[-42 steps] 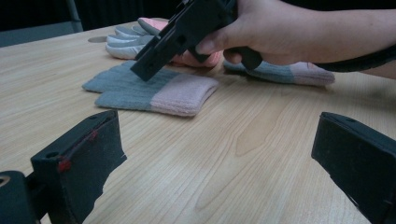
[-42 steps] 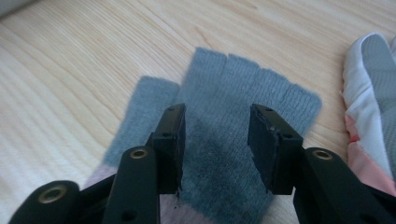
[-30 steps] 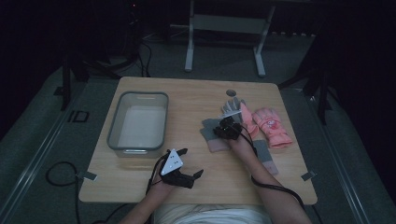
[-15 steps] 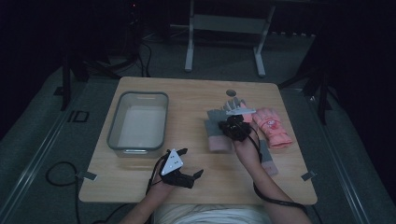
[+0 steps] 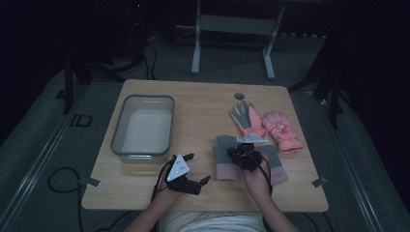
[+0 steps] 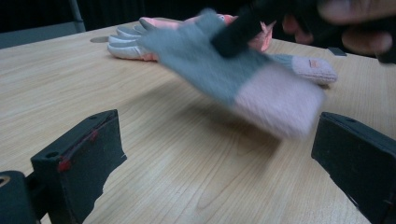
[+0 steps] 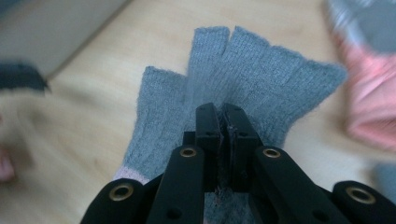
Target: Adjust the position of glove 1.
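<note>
No writing can be read anywhere; a small label patch sits on the cuff of the far grey glove (image 6: 314, 65), but the left gripper view shows it too blurred to make out.

The right gripper (image 5: 245, 157) has its jaws pressed together on the grey fingerless glove (image 7: 243, 79) – they have just been closing, and the knit is pinched between the pads. The right gripper view shows the stubby finger openings fanned out beyond the jaw tips; the high view shows the pale pink cuff (image 5: 227, 171) towards the near edge of the table (image 5: 203, 104), right of centre. The left gripper view gives what the others do not – the glove hangs clear of the wood, with a shadow beneath it.

The left gripper (image 5: 186, 179) sits near the front edge, its jaws wide apart with nothing between them.

At the left stands a clear plastic bin (image 5: 142, 128), empty so far as the high view shows. On the far right lie a grey-fingered pink glove (image 5: 246, 121) and a pink glove (image 5: 280, 130) just beside it – another grey glove (image 5: 273, 164) lies right of the right gripper
</note>
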`<state>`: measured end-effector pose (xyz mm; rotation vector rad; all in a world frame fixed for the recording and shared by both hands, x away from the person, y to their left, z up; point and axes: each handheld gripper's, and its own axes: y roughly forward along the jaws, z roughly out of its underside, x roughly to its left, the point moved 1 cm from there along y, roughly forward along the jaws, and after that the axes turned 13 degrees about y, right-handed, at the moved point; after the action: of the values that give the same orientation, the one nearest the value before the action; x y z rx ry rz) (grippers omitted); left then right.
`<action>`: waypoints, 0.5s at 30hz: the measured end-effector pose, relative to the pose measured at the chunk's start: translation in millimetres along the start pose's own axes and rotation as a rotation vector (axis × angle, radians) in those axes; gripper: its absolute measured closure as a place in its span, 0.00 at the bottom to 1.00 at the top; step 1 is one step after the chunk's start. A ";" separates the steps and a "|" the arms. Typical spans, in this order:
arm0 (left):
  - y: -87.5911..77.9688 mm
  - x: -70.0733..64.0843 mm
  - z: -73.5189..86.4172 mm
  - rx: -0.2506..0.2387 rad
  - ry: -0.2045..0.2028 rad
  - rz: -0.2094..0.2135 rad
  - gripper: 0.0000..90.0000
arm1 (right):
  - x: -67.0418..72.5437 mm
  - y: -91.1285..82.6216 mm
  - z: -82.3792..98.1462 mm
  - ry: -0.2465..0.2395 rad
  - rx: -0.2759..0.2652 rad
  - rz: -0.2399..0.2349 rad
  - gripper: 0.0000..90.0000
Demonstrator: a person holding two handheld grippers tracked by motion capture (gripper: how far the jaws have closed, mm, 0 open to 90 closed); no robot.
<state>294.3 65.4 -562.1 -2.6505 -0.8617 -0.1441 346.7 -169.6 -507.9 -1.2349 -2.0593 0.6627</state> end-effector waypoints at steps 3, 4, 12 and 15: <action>0.0 0.0 0.0 0.000 0.000 0.000 0.02 | -1.0 7.7 6.8 0.005 0.021 0.001 0.95; 0.1 0.0 0.0 0.000 -0.001 0.000 0.02 | -1.2 10.1 7.2 0.006 0.025 0.002 0.95; -0.1 0.4 0.1 -0.001 -0.003 -0.001 0.02 | -5.4 27.5 10.5 0.003 0.053 0.025 0.95; -0.1 -0.1 0.0 -0.001 0.003 0.000 0.02 | -10.6 39.0 16.4 0.006 0.068 0.045 0.89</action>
<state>294.1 65.4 -562.1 -2.6507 -0.8607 -0.1479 360.8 -163.8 -548.8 -1.2459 -1.9924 0.7424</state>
